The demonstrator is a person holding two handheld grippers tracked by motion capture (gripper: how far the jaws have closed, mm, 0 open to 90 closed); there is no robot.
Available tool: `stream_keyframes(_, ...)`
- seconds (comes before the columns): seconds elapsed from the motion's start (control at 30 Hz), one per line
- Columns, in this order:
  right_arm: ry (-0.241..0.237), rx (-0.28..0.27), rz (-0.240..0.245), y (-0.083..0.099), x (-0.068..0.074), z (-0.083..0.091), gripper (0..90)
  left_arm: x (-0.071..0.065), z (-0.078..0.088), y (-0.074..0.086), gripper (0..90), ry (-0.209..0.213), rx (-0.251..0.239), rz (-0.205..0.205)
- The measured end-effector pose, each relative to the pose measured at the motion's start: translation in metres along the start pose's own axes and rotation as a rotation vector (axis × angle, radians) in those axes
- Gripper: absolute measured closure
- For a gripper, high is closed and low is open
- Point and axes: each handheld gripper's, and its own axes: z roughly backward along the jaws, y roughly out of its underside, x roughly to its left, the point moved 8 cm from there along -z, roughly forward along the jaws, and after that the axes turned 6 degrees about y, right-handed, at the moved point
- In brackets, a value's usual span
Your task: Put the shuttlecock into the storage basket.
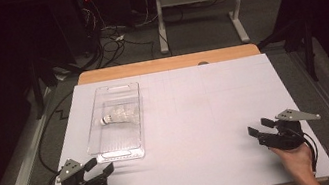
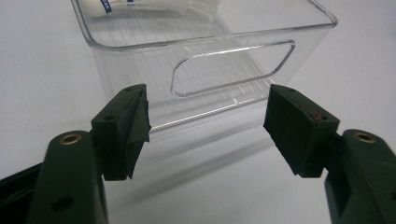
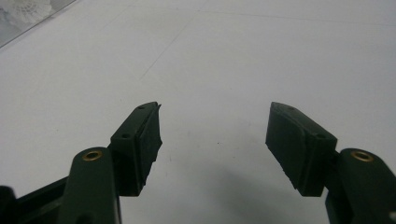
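A clear plastic bin (image 1: pixel 106 150) lies lengthwise on the left half of the white table sheet, and a white shuttlecock (image 1: pixel 120 115) rests on its side inside it. My left gripper (image 1: pixel 100 167) sits at the near left, just in front of the bin's near end, open with nothing between its jaws. In the left gripper view the bin's near wall with its handle slot (image 2: pixel 233 67) stands close ahead of my left gripper (image 2: pixel 208 116). My right gripper (image 1: pixel 259 127) rests at the near right, open and empty. In the right gripper view, bare sheet lies ahead of my right gripper (image 3: pixel 215 126).
The white sheet (image 1: pixel 206 111) covers a wooden table whose far edge (image 1: pixel 168 63) shows beyond it. Cables and a desk frame (image 1: pixel 198 5) stand on the dark floor behind. A corner of the bin (image 3: pixel 28 16) shows at the top left of the right gripper view.
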Motion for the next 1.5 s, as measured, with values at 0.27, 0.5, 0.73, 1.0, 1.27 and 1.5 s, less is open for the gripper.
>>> stream_keyframes(0.27, 0.005, -0.006, -0.006, 0.003, -0.004, 0.004, 35.5, 0.0, 0.0, 0.0, 31.9, -0.002, -0.002, 0.0)
stream_keyframes(0.5, 0.005, -0.011, -0.023, 0.005, -0.006, 0.007, 35.2, 0.0, 0.001, 0.0, 31.9, -0.001, -0.004, 0.001)
stream_keyframes(0.73, 0.009, -0.009, -0.027, 0.007, -0.008, 0.007, 34.6, 0.0, 0.001, 0.0, 31.9, -0.001, -0.002, 0.002)
stream_keyframes(1.0, 0.013, -0.014, -0.035, 0.009, -0.01, 0.009, 33.8, 0.002, 0.002, 0.0, 31.9, -0.004, -0.008, 0.007)
stream_keyframes(1.27, 0.008, -0.007, -0.048, 0.011, -0.011, 0.009, 33.2, 0.002, 0.002, 0.001, 31.9, -0.003, -0.005, 0.007)
stream_keyframes(1.5, 0.012, -0.018, -0.054, 0.011, -0.012, 0.01, 32.8, 0.002, 0.002, 0.001, 31.9, -0.003, -0.002, 0.006)
